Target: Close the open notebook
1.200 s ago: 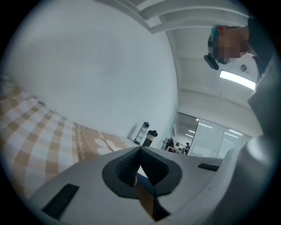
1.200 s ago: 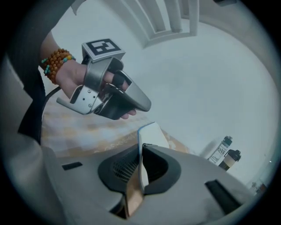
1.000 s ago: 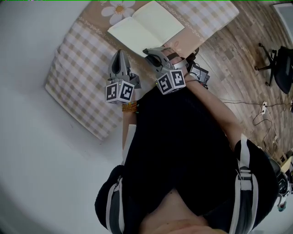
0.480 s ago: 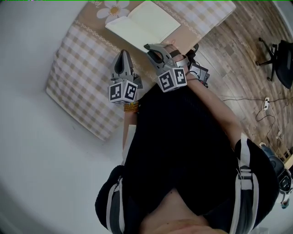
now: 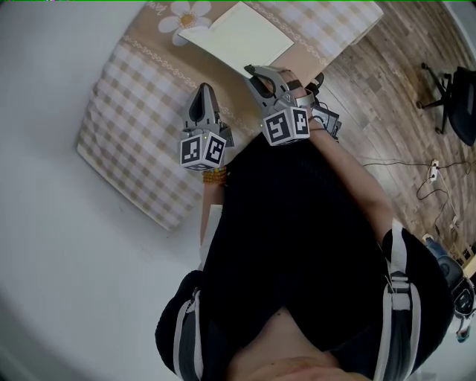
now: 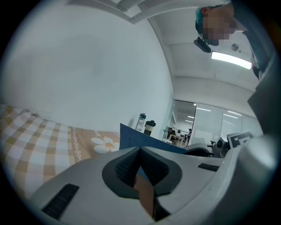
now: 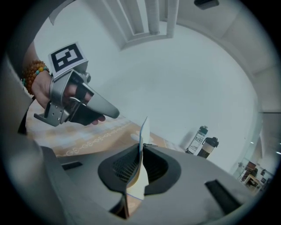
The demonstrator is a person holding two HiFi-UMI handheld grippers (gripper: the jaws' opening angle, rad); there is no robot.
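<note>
**Blue-covered notebook (image 5: pixel 238 33) found clamped in the right claw (image 7: pixel 140 148)**

The right claw is closed on a thin leaf of the notebook. In the right gripper view the leaf is seen edge-on between the ribbed pads, cream on its face with a blue line along its lower edge. It stands nearly upright and rises above the jaw tips.

The left claw (image 6: pixel 140 150) is closed with its jaws met at the tips, and nothing is held between them. Only a brown sliver of cloth shows through the gap behind the tips. In the head view this claw is held just beside the right one, on its left, above the cloth and short of the notebook.

In the left gripper view the blue cover is seen just beyond the left claw, lifted at an angle off the table (image 5: pixel 119 141). In the head view the notebook lies at the far edge of the table, with its cream pages facing up and its near corner at the right claw.

The table is covered by a beige and white checked cloth (image 5: pixel 149 97) with a tan band. A white daisy print (image 5: pixel 184 13) sits just beside the notebook.

Two bottles (image 7: pixel 204 143) are recorded beyond the notebook, against a white wall.

A bead bracelet (image 7: pixel 33 72) is noted on the wrist behind the left claw.

A wooden floor (image 5: pixel 387 82) and a black office chair (image 5: pixel 454 104) are observed to the right of the table.
</note>
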